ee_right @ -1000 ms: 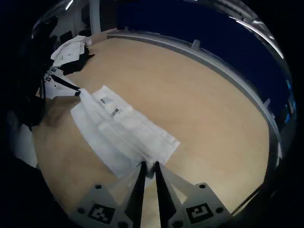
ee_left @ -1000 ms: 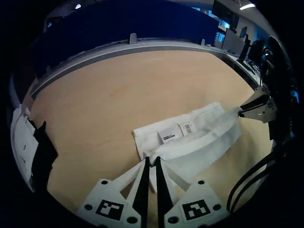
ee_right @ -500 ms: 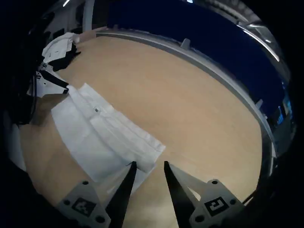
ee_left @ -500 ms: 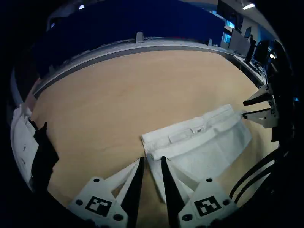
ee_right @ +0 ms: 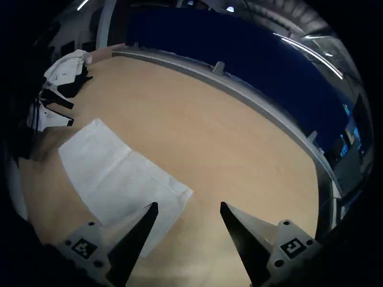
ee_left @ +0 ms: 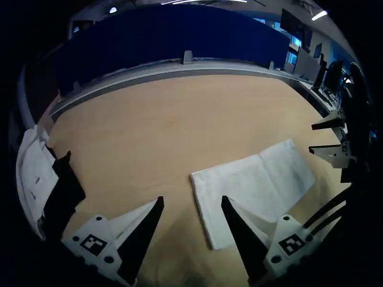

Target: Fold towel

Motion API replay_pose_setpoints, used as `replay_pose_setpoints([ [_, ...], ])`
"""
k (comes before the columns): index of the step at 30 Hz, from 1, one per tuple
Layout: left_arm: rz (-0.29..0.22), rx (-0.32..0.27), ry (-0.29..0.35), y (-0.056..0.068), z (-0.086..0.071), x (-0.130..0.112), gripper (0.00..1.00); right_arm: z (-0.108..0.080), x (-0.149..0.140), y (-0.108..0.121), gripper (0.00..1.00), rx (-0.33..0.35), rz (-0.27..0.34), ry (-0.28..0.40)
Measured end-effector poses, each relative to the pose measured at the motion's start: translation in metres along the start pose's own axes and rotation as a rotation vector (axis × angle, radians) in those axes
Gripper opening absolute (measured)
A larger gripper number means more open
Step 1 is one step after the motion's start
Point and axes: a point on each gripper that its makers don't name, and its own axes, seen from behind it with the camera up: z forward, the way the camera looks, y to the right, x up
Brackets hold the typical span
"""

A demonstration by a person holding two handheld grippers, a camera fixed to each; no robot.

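A white towel (ee_left: pixel 253 184) lies flat and folded on the light wooden table (ee_left: pixel 158 129), just right of and beyond my left gripper (ee_left: pixel 191 203), which is open and holds nothing. In the right gripper view the same towel (ee_right: pixel 115 179) spreads to the left of my right gripper (ee_right: pixel 187 210), also open and holding nothing. The right gripper (ee_left: pixel 325 138) appears at the far right of the left gripper view, beyond the towel's far end. The left gripper (ee_right: pixel 60 110) appears at the left edge of the right gripper view.
A pile of white and black cloth (ee_left: pixel 45 184) sits at the table's left end, seen as a heap (ee_right: pixel 69 71) in the right gripper view. A blue partition (ee_left: pixel 167 38) with a grey rail runs along the table's far edge. Monitors (ee_left: pixel 306 48) stand at the back right.
Both grippers went from shut on the towel's corners to wide open and drew back. The towel dropped flat, its labelled side and raised fold now covered.
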Motion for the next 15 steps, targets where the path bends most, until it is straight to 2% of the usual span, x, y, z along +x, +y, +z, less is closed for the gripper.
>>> replay_pose_setpoints([
  [9, -0.005, 0.021, 0.019, -0.004, -0.038, -0.023, 0.89, -0.026, -0.025, -0.019, 1.00, 0.046, 0.025, -0.003],
  [15, -0.036, 0.044, 0.014, -0.006, -0.064, -0.048, 0.89, -0.035, -0.042, -0.037, 1.00, 0.083, 0.026, -0.010],
])
